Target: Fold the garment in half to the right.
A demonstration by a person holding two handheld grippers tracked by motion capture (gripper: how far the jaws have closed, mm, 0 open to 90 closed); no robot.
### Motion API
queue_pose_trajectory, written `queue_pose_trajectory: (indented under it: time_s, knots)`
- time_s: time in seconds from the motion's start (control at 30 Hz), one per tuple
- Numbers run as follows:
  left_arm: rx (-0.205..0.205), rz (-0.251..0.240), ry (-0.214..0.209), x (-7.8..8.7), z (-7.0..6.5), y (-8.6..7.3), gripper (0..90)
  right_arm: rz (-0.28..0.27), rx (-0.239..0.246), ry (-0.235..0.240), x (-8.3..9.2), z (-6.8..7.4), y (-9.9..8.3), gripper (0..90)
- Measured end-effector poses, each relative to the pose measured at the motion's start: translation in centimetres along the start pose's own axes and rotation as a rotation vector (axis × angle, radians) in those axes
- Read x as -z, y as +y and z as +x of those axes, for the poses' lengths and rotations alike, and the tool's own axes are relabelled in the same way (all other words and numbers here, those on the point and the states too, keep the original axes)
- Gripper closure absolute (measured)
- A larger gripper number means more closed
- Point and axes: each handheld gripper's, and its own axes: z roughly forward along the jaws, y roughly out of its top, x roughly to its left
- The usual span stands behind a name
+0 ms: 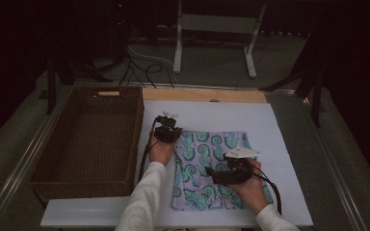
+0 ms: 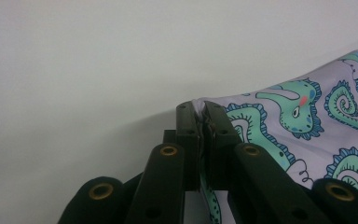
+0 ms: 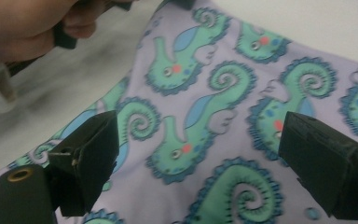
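A lilac cloth [image 1: 207,159] printed with green seahorses lies spread on the white table [image 1: 270,125]. My left gripper [image 1: 169,126] is at the cloth's far left corner. In the left gripper view that gripper [image 2: 203,109] is shut on the edge of the cloth [image 2: 307,140], with fabric pinched between the jaws. My right gripper [image 1: 212,172] hovers over the near middle of the cloth and points left. In the right gripper view it [image 3: 200,140] stands open just above the cloth [image 3: 205,93], with nothing between the jaws. The person's left hand [image 3: 23,23] shows at the top left.
A brown wicker basket [image 1: 82,185] stands at the table's left, beside the cloth. Bare white tabletop lies beyond and to the right of the cloth. Past the far edge are a white stand [image 1: 217,24] and cables [image 1: 144,62] on the floor.
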Motion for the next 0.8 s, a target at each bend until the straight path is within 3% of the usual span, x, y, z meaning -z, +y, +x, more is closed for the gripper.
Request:
queue_pose_trajectory:
  time_s: [0.33,0.53,0.8]
  knots:
    - [0.001,0.006,0.003,0.0,-0.1,0.0,86.8,0.038,0.037,0.065,-0.9,3.0,-1.3,12.2]
    - [0.001,0.008,0.004,0.0,-0.1,0.0,86.8,0.069,0.09,0.107,-2.0,5.6,-2.0,11.7]
    - [0.002,0.01,0.005,-0.1,-0.1,0.0,86.8,0.096,0.124,0.144,-3.4,8.7,-2.2,10.1]
